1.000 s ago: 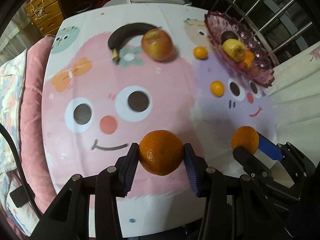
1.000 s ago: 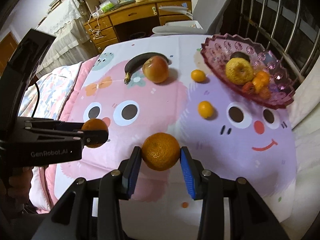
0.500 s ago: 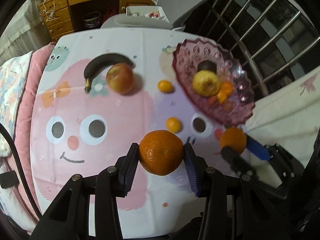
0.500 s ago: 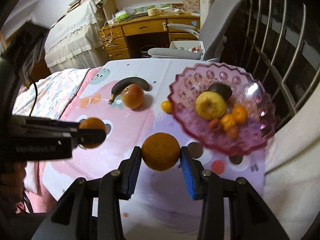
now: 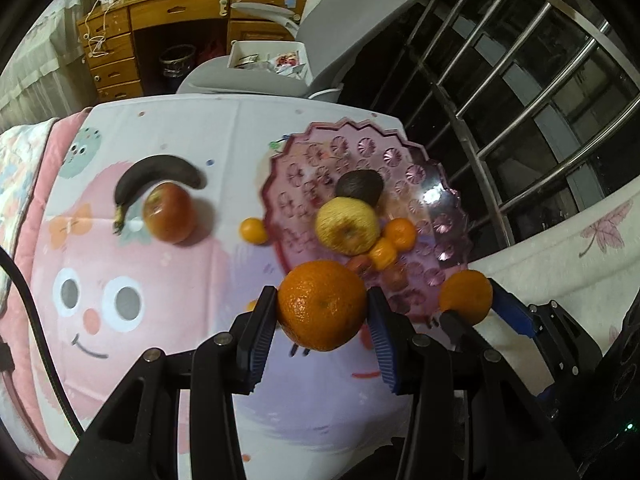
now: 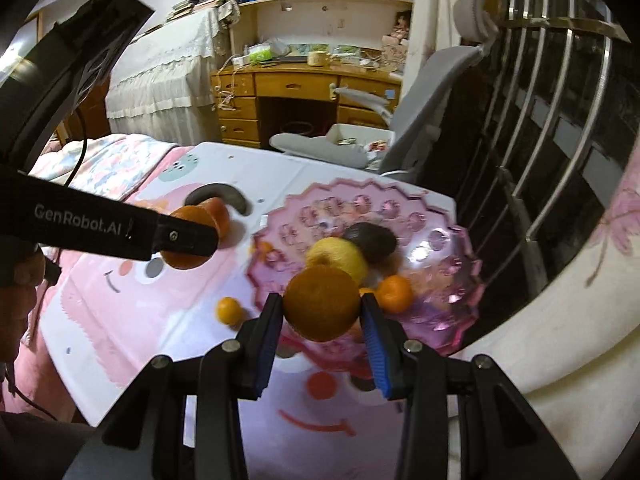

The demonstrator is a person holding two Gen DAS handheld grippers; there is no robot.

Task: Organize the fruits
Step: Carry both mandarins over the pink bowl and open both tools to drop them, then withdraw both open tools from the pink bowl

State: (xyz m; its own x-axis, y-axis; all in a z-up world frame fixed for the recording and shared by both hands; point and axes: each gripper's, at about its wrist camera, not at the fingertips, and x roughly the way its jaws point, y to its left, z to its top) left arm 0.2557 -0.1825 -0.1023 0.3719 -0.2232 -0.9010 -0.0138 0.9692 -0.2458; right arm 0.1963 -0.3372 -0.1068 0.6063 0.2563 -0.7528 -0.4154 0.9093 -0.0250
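Here the pink glass fruit bowl [image 5: 404,152] lies just ahead of and below both grippers, at the table's far right. The left gripper [image 5: 322,332] clamps a big orange [image 5: 322,305] near the bowl's near rim, while the right gripper [image 6: 322,320] pinches a second orange [image 6: 322,303] over that rim and looks the nearer

Two oranges, one [image 5: 322,305] and another [image 6: 322,303], hung clamped above the pink glass bowl [image 5: 400,160] near the desk's far right corner; a red apple [image 5: 170,213] touched a blackened banana [image 5: 160,168].
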